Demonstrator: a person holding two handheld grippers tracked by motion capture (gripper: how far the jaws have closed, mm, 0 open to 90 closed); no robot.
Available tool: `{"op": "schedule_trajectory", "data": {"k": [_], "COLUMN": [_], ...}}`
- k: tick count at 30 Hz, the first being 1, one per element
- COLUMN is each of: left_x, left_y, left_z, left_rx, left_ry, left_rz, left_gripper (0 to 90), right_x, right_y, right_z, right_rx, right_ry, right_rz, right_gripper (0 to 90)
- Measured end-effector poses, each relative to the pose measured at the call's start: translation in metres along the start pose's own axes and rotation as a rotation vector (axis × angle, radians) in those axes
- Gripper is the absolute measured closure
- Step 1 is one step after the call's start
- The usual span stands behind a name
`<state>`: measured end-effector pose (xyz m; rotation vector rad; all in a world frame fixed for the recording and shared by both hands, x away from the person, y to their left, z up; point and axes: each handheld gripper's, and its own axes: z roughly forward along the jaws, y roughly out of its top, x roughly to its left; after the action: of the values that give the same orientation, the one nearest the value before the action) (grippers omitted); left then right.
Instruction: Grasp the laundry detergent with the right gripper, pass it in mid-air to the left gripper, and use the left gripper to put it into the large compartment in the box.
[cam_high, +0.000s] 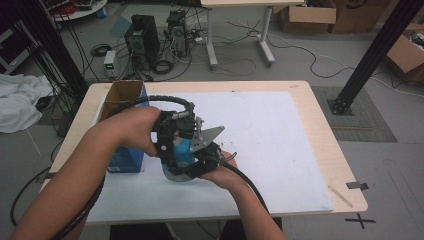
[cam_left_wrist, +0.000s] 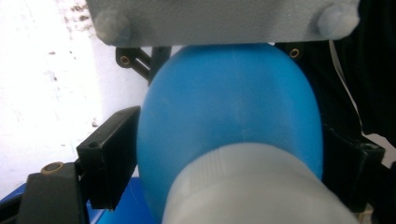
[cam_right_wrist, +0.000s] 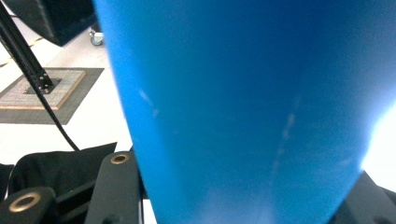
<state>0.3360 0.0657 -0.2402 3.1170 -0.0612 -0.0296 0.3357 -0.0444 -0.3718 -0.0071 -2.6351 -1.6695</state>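
High view: we hold blue bottle (cam_high: 181, 150) just over worktop (cam_high: 280, 150), between both grippers. Left gripper (cam_high: 172, 132) jaws clamp bottle's round body, grey cap end toward left camera. Right gripper (cam_high: 207, 159) jaws pinch other end. Bottle's long axis runs gripper to gripper.

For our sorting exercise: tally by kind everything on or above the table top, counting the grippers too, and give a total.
Grippers: 2, left gripper and right gripper
Blue bottle with a grey cap: 1
Open cardboard box with blue sides: 1
White mat: 1
Total: 5
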Motion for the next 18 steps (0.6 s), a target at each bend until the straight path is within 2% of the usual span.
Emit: {"op": "schedule_trajectory", "data": {"k": [3,7,18], "left_x": [-0.0006,-0.0012,-0.0011], "left_y": [0.0009,0.0021,0.0029], "left_z": [-0.001,-0.0015,-0.0029], "left_rx": [0.009,0.01,0.01], "left_ry": [0.017,0.02,0.041], "left_rz": [-0.001,0.004,-0.008], "left_gripper": [22.5,28.0,32.0], "right_x": [-0.0008,-0.0005,-0.0011], "right_y": [-0.0005,-0.0004,-0.0001], "right_z": [-0.0006,-0.0017,-0.0027], "right_rx": [0.004,-0.005,-0.01], "right_ry": [-0.006,-0.005,-0.008], "right_rz": [-0.002,0.007,-0.008], "right_gripper": [47.3,47.3,47.4]}}
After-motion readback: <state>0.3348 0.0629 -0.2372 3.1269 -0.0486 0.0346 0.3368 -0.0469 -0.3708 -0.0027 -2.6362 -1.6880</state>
